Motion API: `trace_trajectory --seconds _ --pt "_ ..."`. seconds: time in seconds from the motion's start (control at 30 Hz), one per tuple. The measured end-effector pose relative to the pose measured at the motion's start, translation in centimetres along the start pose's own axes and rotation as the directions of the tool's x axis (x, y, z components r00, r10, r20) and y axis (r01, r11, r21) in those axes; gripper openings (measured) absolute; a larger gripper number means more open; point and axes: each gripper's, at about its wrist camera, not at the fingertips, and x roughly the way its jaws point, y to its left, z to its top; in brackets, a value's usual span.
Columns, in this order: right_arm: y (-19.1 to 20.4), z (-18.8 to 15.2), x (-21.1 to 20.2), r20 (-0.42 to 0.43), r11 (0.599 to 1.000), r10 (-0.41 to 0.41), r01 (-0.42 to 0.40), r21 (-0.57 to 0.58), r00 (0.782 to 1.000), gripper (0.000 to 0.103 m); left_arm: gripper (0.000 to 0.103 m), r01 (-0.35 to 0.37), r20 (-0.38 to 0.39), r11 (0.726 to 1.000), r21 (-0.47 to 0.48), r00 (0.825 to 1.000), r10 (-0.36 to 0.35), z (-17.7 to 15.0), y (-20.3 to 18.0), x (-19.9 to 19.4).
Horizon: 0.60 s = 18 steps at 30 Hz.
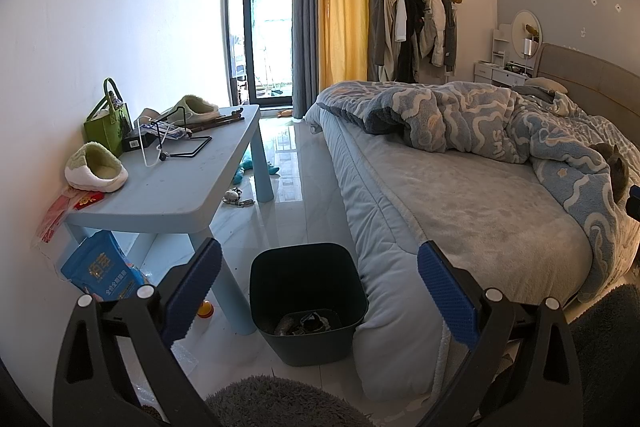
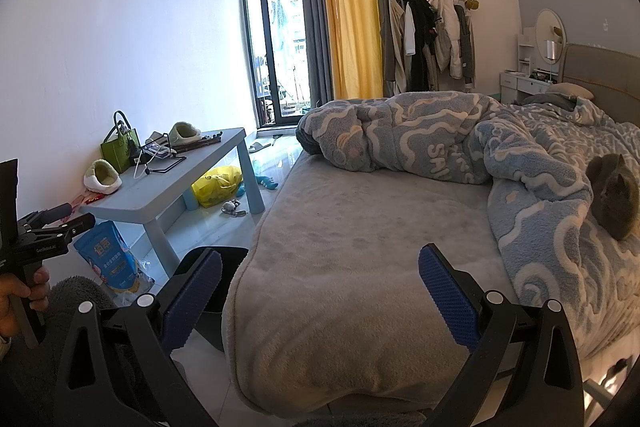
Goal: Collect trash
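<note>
A dark plastic bin (image 1: 308,291) stands on the floor between the blue table and the bed, with crumpled scraps (image 1: 306,323) at its bottom. My left gripper (image 1: 320,291) hovers open just above and in front of the bin, nothing between its blue pads (image 1: 192,291). My right gripper (image 2: 322,291) is open and empty over the near corner of the bed (image 2: 340,267); the bin's edge (image 2: 216,319) shows behind its left finger. A yellow plastic bag (image 2: 218,187) lies under the table. A hand holds the left gripper's handle (image 2: 32,247) at the far left.
The light blue table (image 1: 180,187) carries two slippers, a green bag (image 1: 106,119) and a wire stand. A blue pouch (image 1: 102,275) leans under it beside clear wrap (image 1: 184,359). A grey cat (image 2: 614,195) sits on the rumpled blanket. Toys lie on the tiled floor.
</note>
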Motion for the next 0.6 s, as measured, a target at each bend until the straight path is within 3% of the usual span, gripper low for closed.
trace_trajectory --seconds 0.6 --pt "-0.18 0.11 0.09 -0.001 1.0 0.002 -0.002 -0.003 1.0 0.1 0.1 -0.002 -0.005 1.0 -0.004 1.0 0.002 0.21 -0.33 0.02"
